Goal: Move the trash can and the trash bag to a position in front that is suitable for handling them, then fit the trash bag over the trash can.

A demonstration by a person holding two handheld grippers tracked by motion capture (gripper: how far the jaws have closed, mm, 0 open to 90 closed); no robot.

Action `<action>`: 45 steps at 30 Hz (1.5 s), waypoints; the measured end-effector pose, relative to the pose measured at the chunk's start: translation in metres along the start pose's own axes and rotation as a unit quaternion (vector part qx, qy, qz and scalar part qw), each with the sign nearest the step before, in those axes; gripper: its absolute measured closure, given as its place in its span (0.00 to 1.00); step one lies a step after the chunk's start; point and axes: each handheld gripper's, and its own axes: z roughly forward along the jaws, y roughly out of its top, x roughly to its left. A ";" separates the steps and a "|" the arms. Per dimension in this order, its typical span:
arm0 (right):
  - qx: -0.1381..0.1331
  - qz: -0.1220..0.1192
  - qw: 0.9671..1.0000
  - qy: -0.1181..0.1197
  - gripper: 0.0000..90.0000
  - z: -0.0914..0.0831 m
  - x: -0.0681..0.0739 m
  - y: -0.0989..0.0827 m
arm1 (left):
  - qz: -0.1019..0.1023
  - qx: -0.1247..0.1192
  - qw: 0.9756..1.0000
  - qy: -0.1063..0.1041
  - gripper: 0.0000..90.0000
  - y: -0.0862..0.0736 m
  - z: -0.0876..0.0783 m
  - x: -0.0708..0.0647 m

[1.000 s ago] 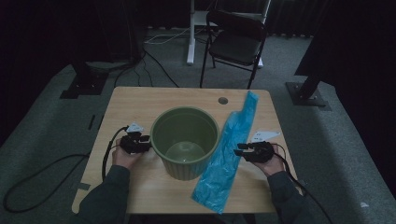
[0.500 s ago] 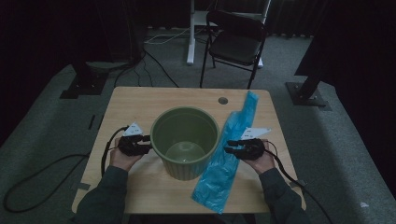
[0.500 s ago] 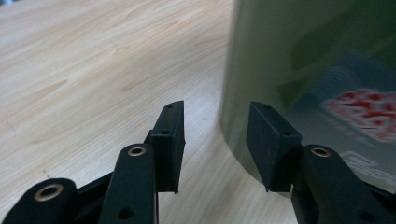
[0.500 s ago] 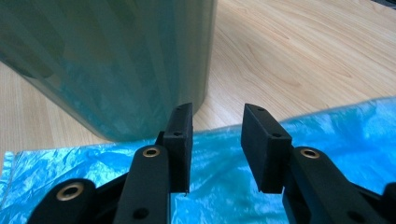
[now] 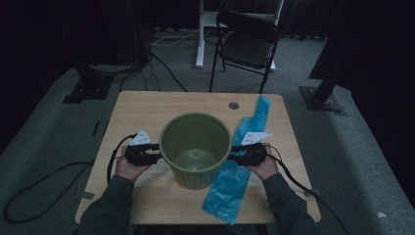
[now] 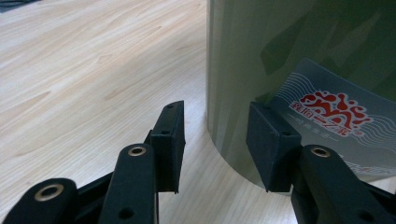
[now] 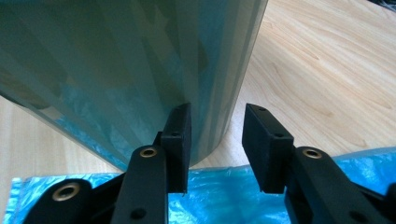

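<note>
High view: olive-green round plastic waste bin (image 5: pixel 195 180) upright at centre of light wooden table (image 5: pixel 147 112), mouth up, long axis vertical, nothing visible inside. Long light-blue plastic bag (image 5: pixel 230 188) flat on table, running from upper right of bin down to lower centre-right, partly tucked under bin's right side. Left gripper (image 5: pixel 156 157) at left centre of frame, right gripper (image 5: pixel 236 155) at right centre, both held level, pointing inward at opposite sides of bin wall, about equally near. Forearms in from bottom edge, left hand (image 5: pixel 128 169) and right hand (image 5: pixel 264 169) low over the table. Left gripper view: jaws of left gripper (image 6: pixel 215 116) parted, just been closing a little, nothing clamped; bin wall (image 6: pixel 261 51) with printed white label (image 6: pixel 336 112) directly ahead and to right of frame, wall's curve crossing the gap, contact with right-hand jaw not certain. Right gripper view: right gripper (image 7: pixel 217 116) likewise agape, no grip; bin wall (image 7: pixel 130 56) ahead and to left of frame, bag (image 7: pixel 224 200) beneath jaws. Judged: bin flanked for a two-sided press or lift; bag probably trapped until then.
</note>
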 end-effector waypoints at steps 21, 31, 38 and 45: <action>-0.002 -0.010 1.000 0.024 0.71 0.014 0.005 0.009 | -0.006 0.000 1.000 0.015 0.65 -0.011 -0.016 0.002; 0.010 -0.004 1.000 0.007 0.63 0.008 0.001 0.001 | -0.015 -0.008 1.000 0.018 0.62 -0.011 -0.017 0.006; 0.021 0.010 1.000 -0.021 0.58 0.001 -0.005 -0.010 | -0.018 -0.013 1.000 0.019 0.61 -0.012 -0.019 0.008; 0.029 0.021 0.998 -0.054 0.49 -0.005 -0.013 -0.020 | -0.022 -0.018 0.999 0.020 0.61 -0.012 -0.019 0.010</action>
